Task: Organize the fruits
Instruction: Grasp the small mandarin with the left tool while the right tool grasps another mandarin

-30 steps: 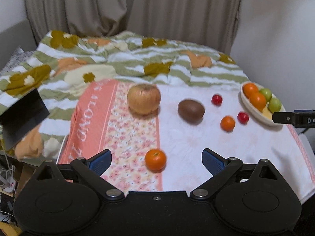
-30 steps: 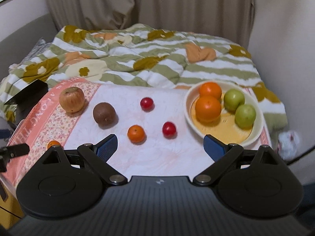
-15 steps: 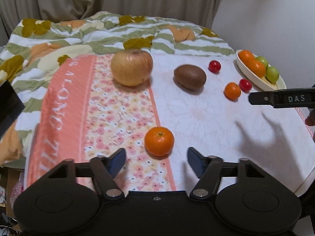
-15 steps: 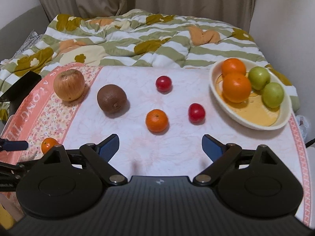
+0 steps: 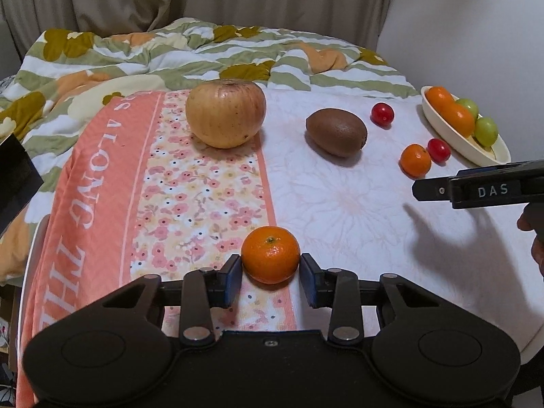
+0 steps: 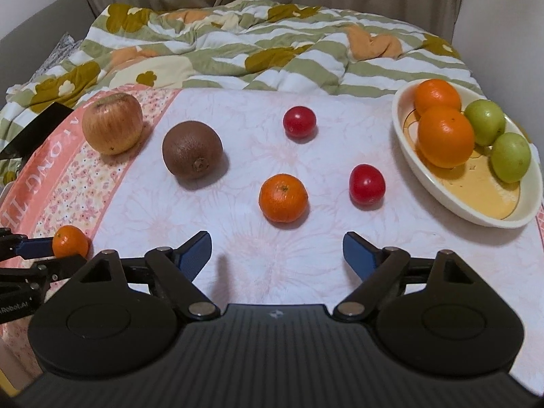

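My left gripper (image 5: 271, 273) is shut on a small mandarin (image 5: 271, 253) that rests on the cloth at the table's near left; it also shows in the right wrist view (image 6: 70, 241). My right gripper (image 6: 277, 255) is open and empty, just short of a second mandarin (image 6: 283, 198). On the cloth lie an apple (image 6: 112, 128), a kiwi (image 6: 192, 149) and two red cherry tomatoes (image 6: 299, 122) (image 6: 367, 184). A cream bowl (image 6: 452, 200) at the right holds two oranges and two green fruits.
The table is covered by a white and pink floral cloth (image 5: 204, 197). A bed with a striped flowered quilt (image 6: 258, 44) lies behind it, with curtains beyond. A dark object (image 5: 15, 176) sticks in at the left edge. The right gripper's finger (image 5: 476, 188) reaches in from the right.
My left gripper moved forward and down and closed its pads onto the near mandarin. My right gripper moved forward toward the middle fruits and stayed open.
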Tool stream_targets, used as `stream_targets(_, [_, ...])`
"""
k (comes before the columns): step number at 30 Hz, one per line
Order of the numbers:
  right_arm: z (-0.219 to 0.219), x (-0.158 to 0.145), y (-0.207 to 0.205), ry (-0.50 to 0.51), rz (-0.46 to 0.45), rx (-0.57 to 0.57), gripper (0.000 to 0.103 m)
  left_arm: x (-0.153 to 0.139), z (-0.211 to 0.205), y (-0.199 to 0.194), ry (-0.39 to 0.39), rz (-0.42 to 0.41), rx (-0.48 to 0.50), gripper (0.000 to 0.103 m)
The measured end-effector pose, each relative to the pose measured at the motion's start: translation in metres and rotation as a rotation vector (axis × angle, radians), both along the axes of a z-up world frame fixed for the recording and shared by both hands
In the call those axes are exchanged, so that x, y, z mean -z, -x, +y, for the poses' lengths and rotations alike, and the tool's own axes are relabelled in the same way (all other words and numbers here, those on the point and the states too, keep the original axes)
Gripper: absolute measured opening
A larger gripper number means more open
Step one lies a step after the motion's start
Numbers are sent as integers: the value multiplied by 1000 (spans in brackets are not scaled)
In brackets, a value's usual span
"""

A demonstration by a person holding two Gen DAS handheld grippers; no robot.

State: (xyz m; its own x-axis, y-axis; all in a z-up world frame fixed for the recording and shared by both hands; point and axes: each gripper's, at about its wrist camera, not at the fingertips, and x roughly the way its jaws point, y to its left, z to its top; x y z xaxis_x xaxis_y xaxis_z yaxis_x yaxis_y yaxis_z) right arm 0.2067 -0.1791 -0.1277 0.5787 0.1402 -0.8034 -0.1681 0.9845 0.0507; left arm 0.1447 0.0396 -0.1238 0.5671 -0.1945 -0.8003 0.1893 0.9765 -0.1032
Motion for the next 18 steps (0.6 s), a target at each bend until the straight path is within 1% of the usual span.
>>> stream_targets(5, [-2, 4, -8, -2, 6, -17, 98, 0, -2, 0, -7, 4, -10, 41])
stream_targets(7, [-1, 5, -12, 1, 6, -23, 94, -1, -3, 1, -9, 6, -14, 41])
stream_targets(11, [1, 10, -22, 15, 11, -42, 79, -1, -3, 2, -8, 10, -27, 40])
stream_targets(12, [2, 11, -24, 19, 11, -45, 77, -1, -2, 2, -9, 11, -30, 40])
stream_targets(16, [3, 13, -32, 27, -7, -43, 75, -1, 0, 4, -9, 13, -44, 40])
stream_targets(17, [3, 13, -34, 25, -10, -41, 71, -2, 0, 5, -9, 13, -48, 40])
stream_targets(18, [3, 12, -35, 20, -17, -44, 55, -2, 1, 5, -11, 14, -54, 40])
